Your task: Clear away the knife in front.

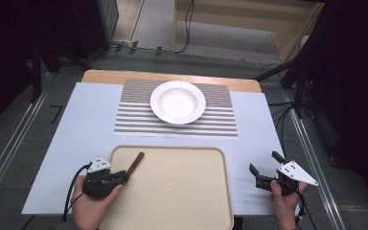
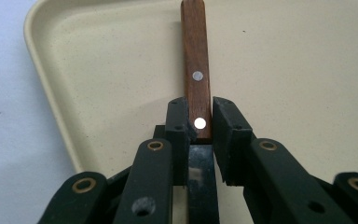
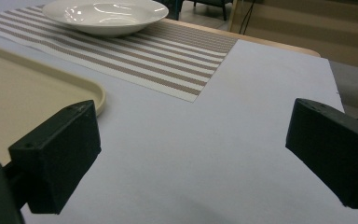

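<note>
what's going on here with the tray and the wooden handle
A person works two tools at a table. The left tool is shut on the end of a wooden handle lying in the tray. The right tool sits open beside the tray. A plate rests on a striped mat beyond.

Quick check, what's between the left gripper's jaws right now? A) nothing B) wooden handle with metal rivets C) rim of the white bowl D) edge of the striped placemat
B: in the left gripper view the left gripper has its jaws closed on the near end of the wooden handle, which lies over the beige tray.
</note>
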{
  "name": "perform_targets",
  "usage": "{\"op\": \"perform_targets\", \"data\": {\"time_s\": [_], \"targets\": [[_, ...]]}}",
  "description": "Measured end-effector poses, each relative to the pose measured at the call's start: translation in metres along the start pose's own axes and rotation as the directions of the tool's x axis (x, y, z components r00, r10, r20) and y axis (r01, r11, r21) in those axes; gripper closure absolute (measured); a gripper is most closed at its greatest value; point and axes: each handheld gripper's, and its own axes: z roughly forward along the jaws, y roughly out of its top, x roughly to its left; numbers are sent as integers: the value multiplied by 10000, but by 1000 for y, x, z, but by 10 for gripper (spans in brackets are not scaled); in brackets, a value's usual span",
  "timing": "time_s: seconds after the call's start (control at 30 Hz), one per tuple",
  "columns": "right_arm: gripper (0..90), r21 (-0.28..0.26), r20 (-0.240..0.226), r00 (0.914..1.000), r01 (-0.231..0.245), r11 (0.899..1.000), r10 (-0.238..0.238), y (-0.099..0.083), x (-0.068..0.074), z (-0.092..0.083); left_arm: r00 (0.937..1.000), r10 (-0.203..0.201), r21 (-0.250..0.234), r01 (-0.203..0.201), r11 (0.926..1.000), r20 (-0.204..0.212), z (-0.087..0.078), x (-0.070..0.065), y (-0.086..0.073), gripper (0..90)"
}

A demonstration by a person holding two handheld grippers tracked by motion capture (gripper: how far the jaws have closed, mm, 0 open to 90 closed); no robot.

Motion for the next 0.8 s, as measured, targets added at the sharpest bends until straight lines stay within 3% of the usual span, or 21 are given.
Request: {"op": "perform_targets", "data": {"time_s": [0.07, 0.13, 0.23, 0.33, 0.47, 0.8], "targets": [[17, -3, 3, 10000, -11, 10000, 11, 0, 0, 0, 9998, -2, -206, -2, 9998, -175, -1, 1, 2, 680], [17, 5, -3, 10000, -2, 10000, 2, 0, 0, 0, 10000, 11, -550, -12, 9985, -29, -4, 2, 5, 664], [18, -21, -19, 10000, -65, 10000, 65, 0, -1, 0, 9990, 431, -695, -421, 9967, 134, -4, -3, 11, 727], [17, -28, -5, 10000, -87, 10000, 87, 0, -1, 0, 9934, 986, -474, -959, 9943, 578, 3, -10, 16, 882], [17, 73, 47, 10000, 18, 10000, -18, 0, 1, 1, 9855, 1518, -146, -1511, 9884, 755, 13, -20, 19, 893], [25, 121, 92, 9999, 69, 9999, -70, 0, 1, 1, 9826, 1859, 474, -1855, 9815, -47, 17, -17, 19, 894]]}}
